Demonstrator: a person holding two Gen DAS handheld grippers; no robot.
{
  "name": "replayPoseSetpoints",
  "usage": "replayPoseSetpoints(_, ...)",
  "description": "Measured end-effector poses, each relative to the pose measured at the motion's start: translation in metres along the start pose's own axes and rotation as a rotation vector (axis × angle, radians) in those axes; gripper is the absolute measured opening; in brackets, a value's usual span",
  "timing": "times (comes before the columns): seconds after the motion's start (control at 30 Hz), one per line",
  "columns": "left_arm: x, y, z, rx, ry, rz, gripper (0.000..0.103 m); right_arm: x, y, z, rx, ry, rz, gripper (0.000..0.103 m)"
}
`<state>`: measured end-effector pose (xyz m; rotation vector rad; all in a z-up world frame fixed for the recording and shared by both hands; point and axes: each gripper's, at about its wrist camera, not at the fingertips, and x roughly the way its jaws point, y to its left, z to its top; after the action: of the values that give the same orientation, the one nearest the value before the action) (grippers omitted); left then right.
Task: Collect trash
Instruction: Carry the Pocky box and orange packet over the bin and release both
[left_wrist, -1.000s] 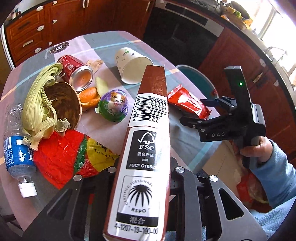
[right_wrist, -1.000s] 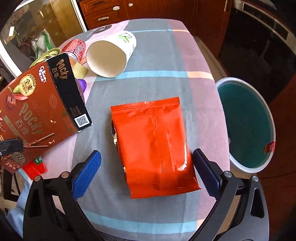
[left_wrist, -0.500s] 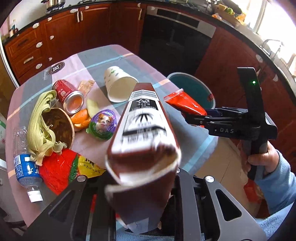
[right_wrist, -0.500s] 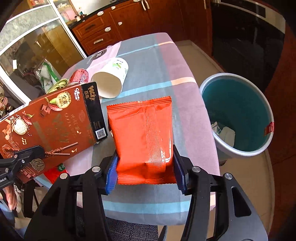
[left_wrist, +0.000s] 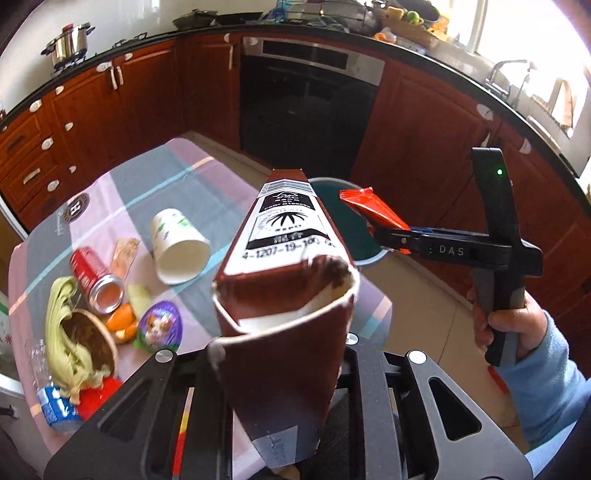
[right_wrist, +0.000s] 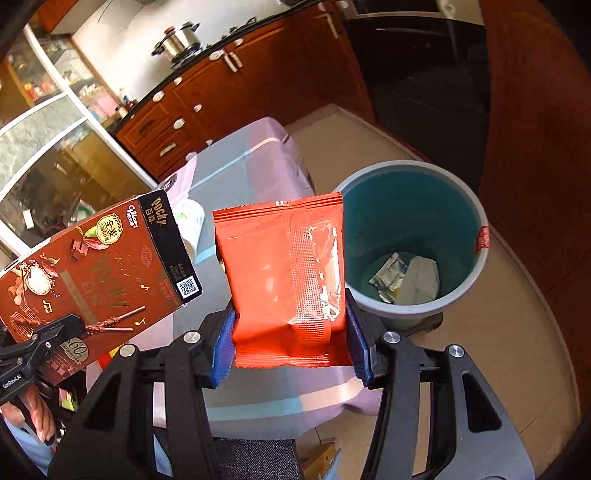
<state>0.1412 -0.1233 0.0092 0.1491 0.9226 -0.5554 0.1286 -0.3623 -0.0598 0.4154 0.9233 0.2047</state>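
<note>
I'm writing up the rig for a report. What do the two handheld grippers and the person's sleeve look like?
Both grippers are black, angular frames with silver screws. The right gripper has ribbed blue pads. Seen from the left wrist, it bears white "DAS" lettering, a tall black upright with a green light, and a black-and-grey handle. The left gripper shows no coloured pads here. The sleeve is light blue.

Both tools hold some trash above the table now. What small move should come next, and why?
Probably carry the right tool a little further toward the teal bin before opening it. Its blue pads clamp the red snack bag, which hangs over the table edge, beside the bin's mouth rather than over it. The left tool, gripping the Pocky box, can follow.
</note>
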Motion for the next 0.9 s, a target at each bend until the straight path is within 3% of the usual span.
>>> replayPoseSetpoints(0.13, 0.037, -0.025, 0.044, 0.035, 0.000, -0.062, 0.018, -0.003, -0.039, 0.018, 0.119, -0.013, -0.010, 0.049)
replayPoseSetpoints(0.3, 0.099, -0.054, 0.081, 0.054, 0.073, -0.125, 0.018, 0.013, -0.076, 0.034, 0.235, 0.016, -0.016, 0.050)
replayPoseSetpoints(0.53, 0.175, -0.062, 0.089, 0.044, 0.208, -0.148, 0.019, 0.049, -0.106, 0.046, 0.311, 0.068, -0.028, 0.050)
replayPoseSetpoints(0.73, 0.201, -0.058, 0.097, 0.027, 0.245, -0.145, 0.022, 0.072, -0.112, 0.058, 0.330, 0.088, -0.035, 0.054)
replayPoseSetpoints(0.77, 0.202, -0.058, 0.098, 0.018, 0.247, -0.143, 0.031, 0.074, -0.113, 0.060, 0.331, 0.089, -0.037, 0.059)
replayPoseSetpoints(0.8, 0.202, -0.058, 0.100, 0.009, 0.244, -0.146, 0.053, 0.076, -0.113, 0.061, 0.339, 0.090, -0.030, 0.068)
replayPoseSetpoints(0.9, 0.194, -0.055, 0.103, -0.006, 0.201, -0.126, 0.078, 0.077, -0.115, 0.061, 0.347, 0.082, -0.032, 0.081)
